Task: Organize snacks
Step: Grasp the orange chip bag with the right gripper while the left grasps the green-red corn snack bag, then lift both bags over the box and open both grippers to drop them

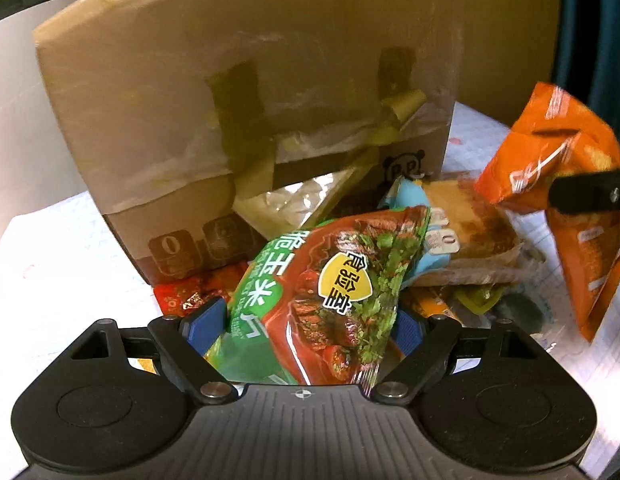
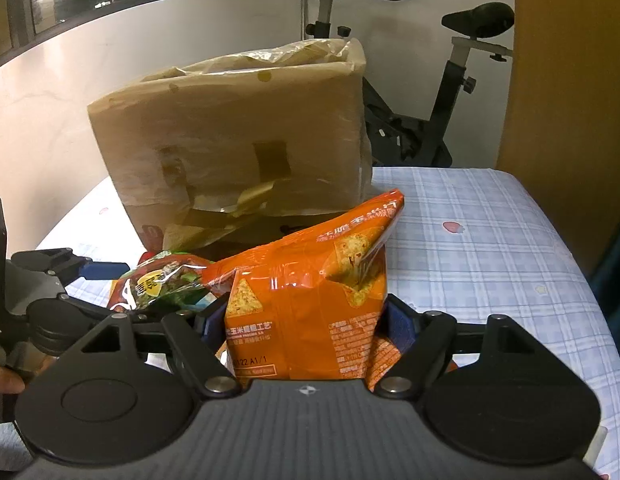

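My left gripper point(image 1: 306, 326) is shut on a green and red snack bag point(image 1: 326, 300), held just above the pile in front of a taped cardboard box point(image 1: 246, 112). The bag also shows in the right wrist view point(image 2: 162, 284). My right gripper point(image 2: 306, 320) is shut on an orange chip bag point(image 2: 310, 300), lifted off the bed. That bag also shows at the right of the left wrist view point(image 1: 566, 184). The box stands behind both bags point(image 2: 238, 132). My left gripper appears at the left of the right wrist view point(image 2: 90, 270).
A pile of snacks lies at the box's foot: a red packet point(image 1: 190, 292), a blue-edged packet with a brown cake pack point(image 1: 470, 228). The checked bedsheet point(image 2: 490, 240) spreads to the right. An exercise bike point(image 2: 430, 120) stands behind, by a white wall.
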Demonstrator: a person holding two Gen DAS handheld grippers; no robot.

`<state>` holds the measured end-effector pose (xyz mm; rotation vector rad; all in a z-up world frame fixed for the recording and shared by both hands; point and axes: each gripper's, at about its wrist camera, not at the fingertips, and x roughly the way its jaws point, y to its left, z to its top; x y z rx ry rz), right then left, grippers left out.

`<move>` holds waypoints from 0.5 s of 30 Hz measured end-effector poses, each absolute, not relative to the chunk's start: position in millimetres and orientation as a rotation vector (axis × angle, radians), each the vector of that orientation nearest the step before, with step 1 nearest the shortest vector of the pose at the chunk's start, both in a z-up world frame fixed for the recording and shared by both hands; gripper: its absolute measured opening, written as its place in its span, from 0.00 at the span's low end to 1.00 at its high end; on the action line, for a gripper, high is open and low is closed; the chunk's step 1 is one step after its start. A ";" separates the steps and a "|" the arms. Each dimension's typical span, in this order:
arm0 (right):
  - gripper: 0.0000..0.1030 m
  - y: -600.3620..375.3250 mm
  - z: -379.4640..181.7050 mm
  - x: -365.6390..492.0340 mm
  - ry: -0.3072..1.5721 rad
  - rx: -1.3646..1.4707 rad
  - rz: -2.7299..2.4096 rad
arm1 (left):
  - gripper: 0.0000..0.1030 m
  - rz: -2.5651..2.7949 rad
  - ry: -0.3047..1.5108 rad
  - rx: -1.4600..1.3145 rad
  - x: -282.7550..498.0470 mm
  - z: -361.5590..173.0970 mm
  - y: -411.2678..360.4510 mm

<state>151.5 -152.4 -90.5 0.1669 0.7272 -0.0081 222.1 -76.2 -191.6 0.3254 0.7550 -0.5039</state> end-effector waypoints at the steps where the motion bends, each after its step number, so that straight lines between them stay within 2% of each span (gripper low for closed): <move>1: 0.76 -153.2 -91.0 152.9 0.729 0.169 -0.011 | 0.85 -0.503 0.753 0.338 223.4 -194.1 -78.2; 4: 0.76 -155.3 -93.5 156.4 0.735 0.171 -0.016 | 0.84 -0.504 0.745 0.348 225.9 -197.7 -80.4; 7: 0.76 -155.6 -96.2 158.3 0.742 0.172 -0.017 | 0.76 -0.516 0.751 0.299 228.5 -195.2 -74.7; 15: 0.76 -155.7 -95.1 158.6 0.738 0.175 -0.012 | 0.75 -0.519 0.761 0.174 215.9 -171.3 -49.5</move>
